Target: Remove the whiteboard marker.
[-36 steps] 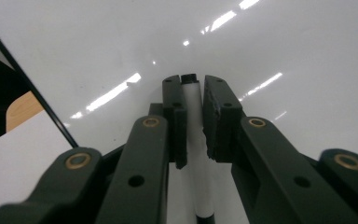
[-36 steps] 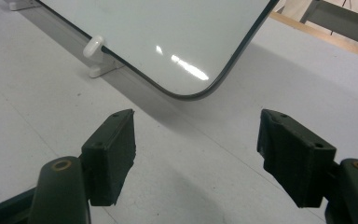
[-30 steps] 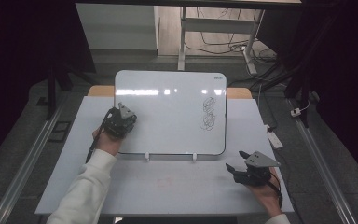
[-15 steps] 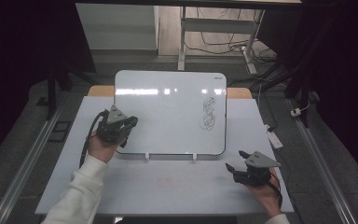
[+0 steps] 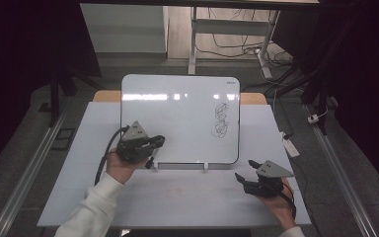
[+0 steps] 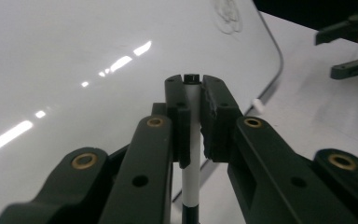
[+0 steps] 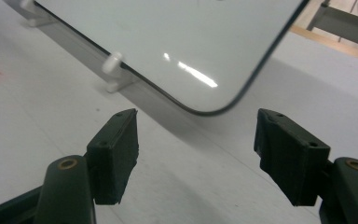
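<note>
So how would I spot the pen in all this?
Find the big glossy white whiteboard propped on the pale table. At its lower left corner, the left gripper pinches a slim white marker with a black cap upright; the right gripper is open, empty.

Nothing here reads as text. The whiteboard [image 5: 180, 118] carries a black scribble [image 5: 220, 121] up ahead of the right tongs [image 5: 244, 170], loops and squiggles, no letters or numbers to make out. There is a tiny dark mark at the board's far corner [image 5: 232, 83], beyond the scribble, possibly a brand, but too small to read. In the left tongs' view the same scribble [image 6: 229, 14] shows far ahead of the jaws, blurred. No labels, numbers or signs can be read on either set of tongs.
</note>
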`<state>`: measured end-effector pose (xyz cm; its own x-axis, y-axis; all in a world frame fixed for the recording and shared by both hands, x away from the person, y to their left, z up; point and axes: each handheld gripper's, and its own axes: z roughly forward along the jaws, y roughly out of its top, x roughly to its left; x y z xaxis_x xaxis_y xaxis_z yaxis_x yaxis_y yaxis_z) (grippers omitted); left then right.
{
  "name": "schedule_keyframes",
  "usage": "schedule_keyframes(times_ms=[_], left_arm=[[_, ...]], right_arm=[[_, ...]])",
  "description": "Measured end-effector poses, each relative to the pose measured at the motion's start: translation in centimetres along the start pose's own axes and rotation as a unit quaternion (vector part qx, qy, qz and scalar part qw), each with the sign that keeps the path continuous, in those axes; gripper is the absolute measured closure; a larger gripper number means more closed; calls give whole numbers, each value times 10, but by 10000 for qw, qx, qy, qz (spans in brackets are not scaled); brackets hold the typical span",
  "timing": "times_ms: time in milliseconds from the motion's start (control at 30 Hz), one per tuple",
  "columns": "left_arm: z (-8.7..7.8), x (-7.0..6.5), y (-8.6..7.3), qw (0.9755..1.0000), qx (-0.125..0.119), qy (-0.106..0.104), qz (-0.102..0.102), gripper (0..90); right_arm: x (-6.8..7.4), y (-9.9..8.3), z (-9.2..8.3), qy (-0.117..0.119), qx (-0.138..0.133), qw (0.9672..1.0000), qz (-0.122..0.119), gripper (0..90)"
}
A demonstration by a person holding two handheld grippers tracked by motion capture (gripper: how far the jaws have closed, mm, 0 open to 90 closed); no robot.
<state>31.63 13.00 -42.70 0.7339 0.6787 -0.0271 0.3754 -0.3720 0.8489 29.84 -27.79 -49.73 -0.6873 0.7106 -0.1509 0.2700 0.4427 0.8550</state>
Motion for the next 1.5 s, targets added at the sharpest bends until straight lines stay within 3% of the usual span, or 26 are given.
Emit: schedule_keyframes(times_ms=[100, 300, 600, 700, 867, 1133, 1200, 1333, 1433, 1500], left_arm=[[14, -13, 2, 9998, 58, -168, 103, 815], [36, -37, 8, 9987, 48, -440, 243, 815], [50, -57, 18, 9972, -195, -659, 287, 815], [51, -61, 20, 9970, -286, -655, 290, 814], [53, -65, 20, 9968, -349, -662, 276, 814], [58, -72, 21, 9965, -321, -707, 299, 814], [59, -73, 21, 9966, -328, -699, 302, 814], [60, -74, 20, 9967, -331, -678, 304, 814], [61, -75, 20, 9967, -320, -673, 314, 814], [61, -76, 20, 9967, -323, -678, 319, 814]], right_arm=[[7, 6, 1, 274, 2, 9995, 160, 314], [22, 16, 6, 605, -45, 9978, 247, 312], [50, 32, 19, 796, 19, 9963, 312, 316], [63, 41, 28, 926, 59, 9951, 340, 323], [72, 48, 38, 1004, 70, 9942, 385, 342], [88, 62, 56, 1286, 96, 9896, 637, 409], [92, 65, 62, 1400, 155, 9871, 766, 464], [93, 67, 67, 1440, 252, 9852, 898, 538], [94, 68, 71, 1556, 398, 9810, 1089, 650], [94, 68, 72, 1564, 417, 9805, 1114, 676]])
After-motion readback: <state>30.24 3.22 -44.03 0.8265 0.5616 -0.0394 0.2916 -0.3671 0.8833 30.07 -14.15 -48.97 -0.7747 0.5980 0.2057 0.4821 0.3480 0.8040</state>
